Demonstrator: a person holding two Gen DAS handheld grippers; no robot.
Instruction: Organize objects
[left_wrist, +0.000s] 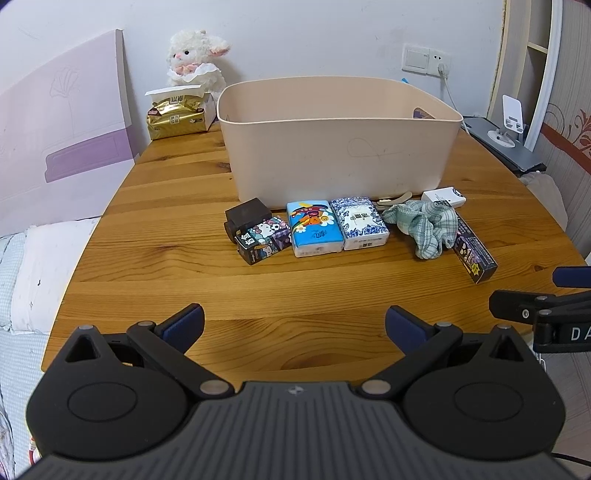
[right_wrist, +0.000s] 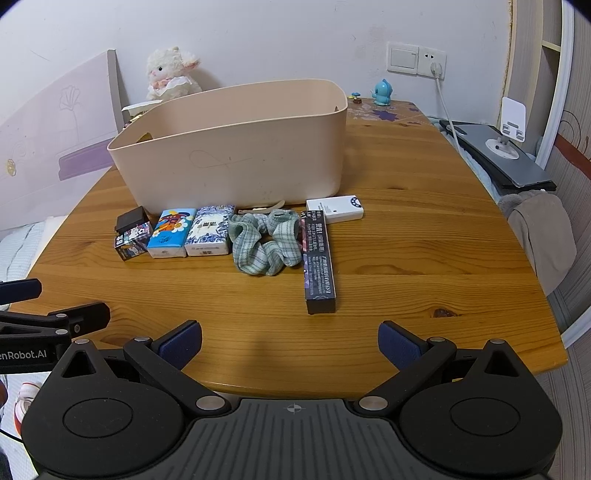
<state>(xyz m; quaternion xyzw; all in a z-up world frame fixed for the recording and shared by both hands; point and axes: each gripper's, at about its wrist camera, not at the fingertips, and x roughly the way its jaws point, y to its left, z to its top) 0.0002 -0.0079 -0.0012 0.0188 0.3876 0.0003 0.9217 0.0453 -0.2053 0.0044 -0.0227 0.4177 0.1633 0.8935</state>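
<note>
A beige bin (left_wrist: 340, 147) (right_wrist: 236, 155) stands on the wooden table (left_wrist: 258, 295). In front of it lies a row: a black box (left_wrist: 247, 216), a cartoon box (left_wrist: 264, 240), a blue tissue pack (left_wrist: 314, 227) (right_wrist: 171, 232), a blue-white tissue pack (left_wrist: 360, 221) (right_wrist: 210, 230), a checked green cloth (left_wrist: 424, 225) (right_wrist: 264, 240), a long dark box (left_wrist: 474, 251) (right_wrist: 319, 262) and a white device (left_wrist: 443, 197) (right_wrist: 334, 208). My left gripper (left_wrist: 294, 326) and right gripper (right_wrist: 290, 343) are both open and empty, near the front edge, well short of the row.
A gold tissue pack (left_wrist: 177, 116) and a plush lamb (left_wrist: 195, 59) sit at the back left. A blue figurine (right_wrist: 382, 92) stands at the back right. A phone stand (right_wrist: 511, 125) sits on a grey board to the right. A bed (left_wrist: 37, 277) lies left.
</note>
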